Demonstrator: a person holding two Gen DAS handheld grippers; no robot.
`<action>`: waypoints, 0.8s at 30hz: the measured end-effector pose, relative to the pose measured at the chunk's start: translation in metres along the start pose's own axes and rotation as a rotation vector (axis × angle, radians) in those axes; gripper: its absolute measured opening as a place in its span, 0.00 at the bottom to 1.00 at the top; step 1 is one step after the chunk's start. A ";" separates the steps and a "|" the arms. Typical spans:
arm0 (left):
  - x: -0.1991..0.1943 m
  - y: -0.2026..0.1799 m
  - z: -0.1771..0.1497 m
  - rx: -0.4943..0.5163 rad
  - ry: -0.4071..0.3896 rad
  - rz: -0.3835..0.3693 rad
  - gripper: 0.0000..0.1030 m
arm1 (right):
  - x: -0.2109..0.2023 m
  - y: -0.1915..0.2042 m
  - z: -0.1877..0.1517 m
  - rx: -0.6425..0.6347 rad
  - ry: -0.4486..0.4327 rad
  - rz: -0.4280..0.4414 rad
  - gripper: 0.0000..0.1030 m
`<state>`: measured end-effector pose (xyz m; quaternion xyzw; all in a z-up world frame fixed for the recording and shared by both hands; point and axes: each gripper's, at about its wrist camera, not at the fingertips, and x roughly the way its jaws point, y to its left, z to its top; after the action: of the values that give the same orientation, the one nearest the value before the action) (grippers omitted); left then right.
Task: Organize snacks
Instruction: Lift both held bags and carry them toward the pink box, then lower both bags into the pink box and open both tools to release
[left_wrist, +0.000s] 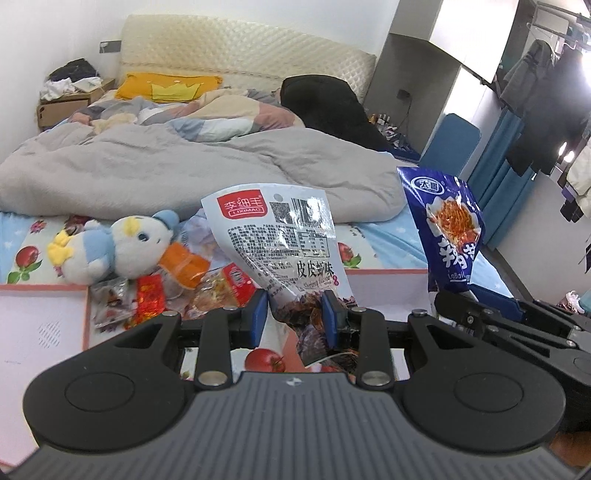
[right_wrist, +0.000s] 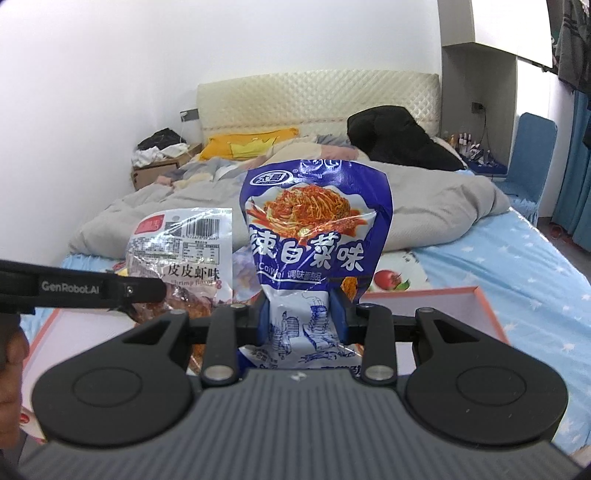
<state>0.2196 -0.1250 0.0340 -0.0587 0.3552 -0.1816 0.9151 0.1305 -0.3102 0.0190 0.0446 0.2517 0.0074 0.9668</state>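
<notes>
My left gripper (left_wrist: 293, 314) is shut on a clear and white shrimp-flavour snack packet (left_wrist: 280, 243) and holds it upright above the bed. My right gripper (right_wrist: 303, 314) is shut on a blue kimchi-flavour snack packet (right_wrist: 314, 229), also upright. The blue packet shows at the right of the left wrist view (left_wrist: 448, 229). The shrimp packet shows at the left of the right wrist view (right_wrist: 184, 251). A pile of small red and orange snack packets (left_wrist: 177, 291) lies on the bed sheet beyond a pink-rimmed white box (left_wrist: 44, 325).
A blue and white plush toy (left_wrist: 110, 243) lies by the snack pile. A second pink-rimmed white box (right_wrist: 443, 306) sits under the right gripper. A grey duvet (left_wrist: 184, 166) covers the bed behind. A blue chair (right_wrist: 532, 158) stands at the right.
</notes>
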 end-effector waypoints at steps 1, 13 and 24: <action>0.003 -0.004 0.001 0.003 0.001 -0.002 0.35 | 0.002 -0.004 0.001 0.003 -0.002 -0.002 0.36; 0.081 -0.050 -0.008 0.041 0.126 -0.016 0.35 | 0.036 -0.066 -0.024 0.081 0.082 -0.065 0.36; 0.157 -0.082 -0.042 0.095 0.280 -0.012 0.35 | 0.074 -0.101 -0.070 0.085 0.236 -0.104 0.36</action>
<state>0.2750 -0.2585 -0.0768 0.0084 0.4699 -0.2100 0.8573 0.1606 -0.4024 -0.0873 0.0716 0.3655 -0.0481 0.9268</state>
